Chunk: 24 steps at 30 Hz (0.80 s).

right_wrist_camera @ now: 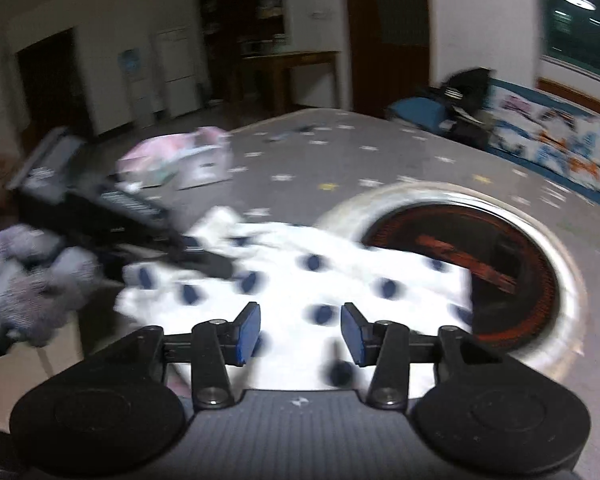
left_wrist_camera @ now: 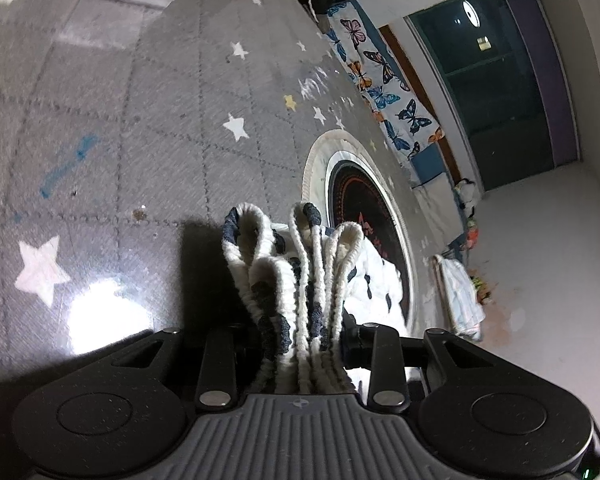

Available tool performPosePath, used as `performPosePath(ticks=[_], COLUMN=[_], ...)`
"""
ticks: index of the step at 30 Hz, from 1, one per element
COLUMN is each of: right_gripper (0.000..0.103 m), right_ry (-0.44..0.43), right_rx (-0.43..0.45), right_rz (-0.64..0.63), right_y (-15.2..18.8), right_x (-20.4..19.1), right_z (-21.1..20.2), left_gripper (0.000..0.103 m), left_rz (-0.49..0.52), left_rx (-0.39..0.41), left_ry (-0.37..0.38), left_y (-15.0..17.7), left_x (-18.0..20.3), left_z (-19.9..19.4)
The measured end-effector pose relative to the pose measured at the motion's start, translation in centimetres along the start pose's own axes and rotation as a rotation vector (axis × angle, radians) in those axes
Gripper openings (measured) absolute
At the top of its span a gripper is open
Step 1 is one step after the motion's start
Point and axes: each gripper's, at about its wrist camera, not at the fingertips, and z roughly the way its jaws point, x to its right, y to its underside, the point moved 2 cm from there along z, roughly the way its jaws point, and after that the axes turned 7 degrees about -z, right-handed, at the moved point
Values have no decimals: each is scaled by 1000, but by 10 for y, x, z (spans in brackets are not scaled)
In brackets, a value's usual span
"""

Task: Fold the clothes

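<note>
Gripping a bunched white knit garment (left_wrist_camera: 300, 280) with dark blue dots, the left tongs (left_wrist_camera: 300, 332) are clenched on its gathered folds above the grey star-patterned floor mat (left_wrist_camera: 140, 120).

Seen from the right wrist, the right tongs (right_wrist_camera: 300, 332) stand released, their blue pads (right_wrist_camera: 249, 332) apart and holding nothing, poised over the same garment, which lies spread on the mat and overlaps the edge of a round rug (right_wrist_camera: 520, 264) with a pale border and dark centre. That view is blurred. Further back on the mat sits a pinkish box (right_wrist_camera: 180, 160), and a butterfly-print cloth (left_wrist_camera: 380, 80) runs along the mat's far edge.
</note>
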Motion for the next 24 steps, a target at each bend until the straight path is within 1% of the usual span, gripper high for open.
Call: performPosePath(ticks=[2, 5, 11, 15, 20, 22, 23, 24], right_gripper=[47, 47, 47, 47, 47, 44, 39, 37], right_ry=[22, 54, 67, 92, 87, 73, 65, 60], right_rx=[6, -10, 11, 6, 3, 4, 5, 7], right_rz=[36, 105, 227, 268, 308, 314, 316, 321], right_y=[1, 13, 22, 25, 30, 31, 31, 31], right_x=[12, 31, 58, 69, 75, 75, 75, 74], right_z=[-5, -3, 1, 11, 20, 22, 23, 23], left_gripper=[35, 35, 35, 35, 35, 35, 35, 35], left_rz=[38, 83, 155, 191, 238, 248, 251, 255], left_rx=[11, 21, 28, 31, 35, 35, 35, 35], left_ry=[-23, -49, -84, -101, -117, -120, -121, -122], left_y=[2, 4, 6, 6, 8, 8, 7, 7], left_x=[5, 10, 16, 18, 21, 22, 22, 22], left_z=[0, 0, 0, -2, -2, -1, -1, -1])
